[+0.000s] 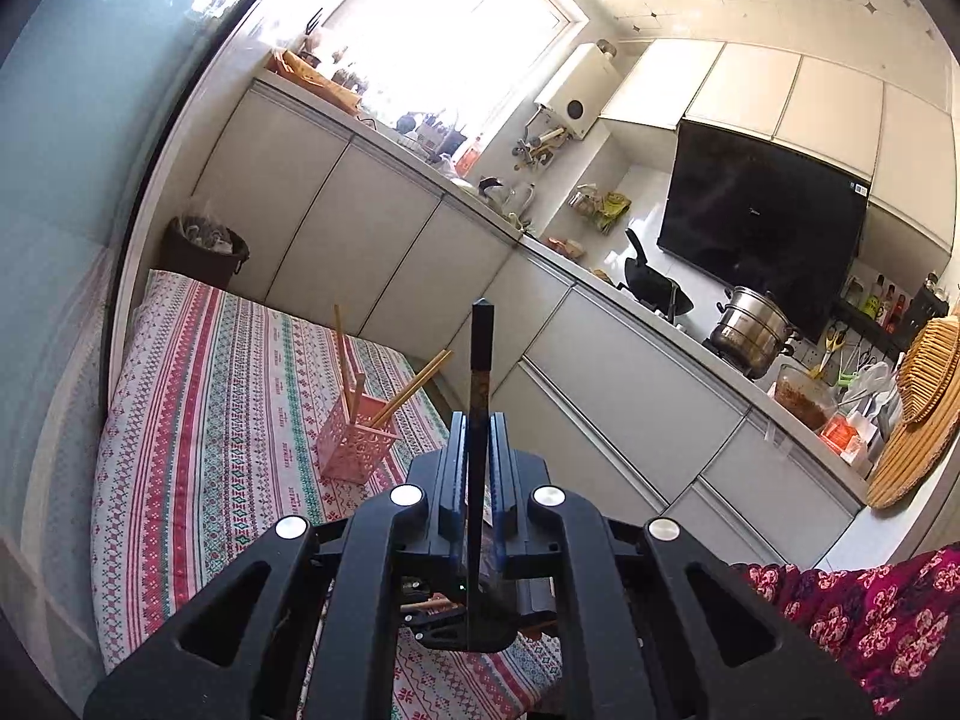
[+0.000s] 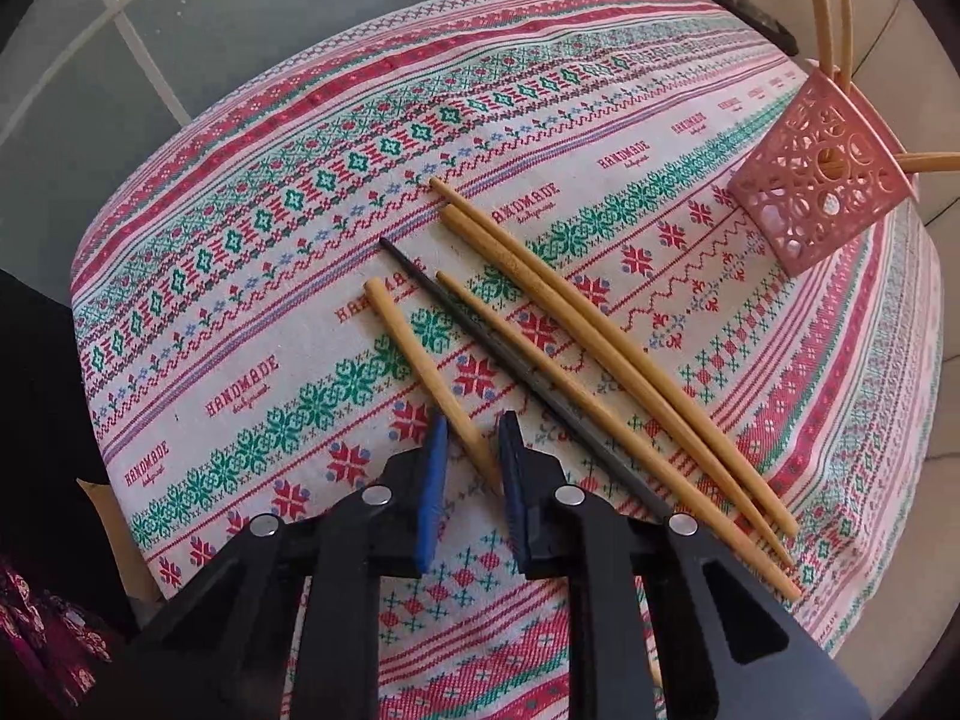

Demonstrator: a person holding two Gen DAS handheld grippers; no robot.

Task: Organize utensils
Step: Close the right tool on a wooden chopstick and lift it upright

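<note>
Left gripper (image 1: 478,468) fingers pinch 1 black chopstick (image 1: 480,372) upright — right gripper (image 2: 474,456) fingers spread, straddling a bamboo chopstick (image 2: 420,360).

Bare patterned tablecloth (image 2: 252,276) lies open to the left of the loose chopsticks (image 2: 606,360), which fan across the middle, while the pink holder (image 2: 822,180) stands near the far right edge, its opening partly barred by slanting chopsticks (image 1: 408,390) already inside.

Black chopstick (image 1: 480,396) — lower end hidden between the left tongs (image 1: 479,468); holder's (image 2: 822,174) chopsticks (image 2: 825,6) cut off by the edge
</note>
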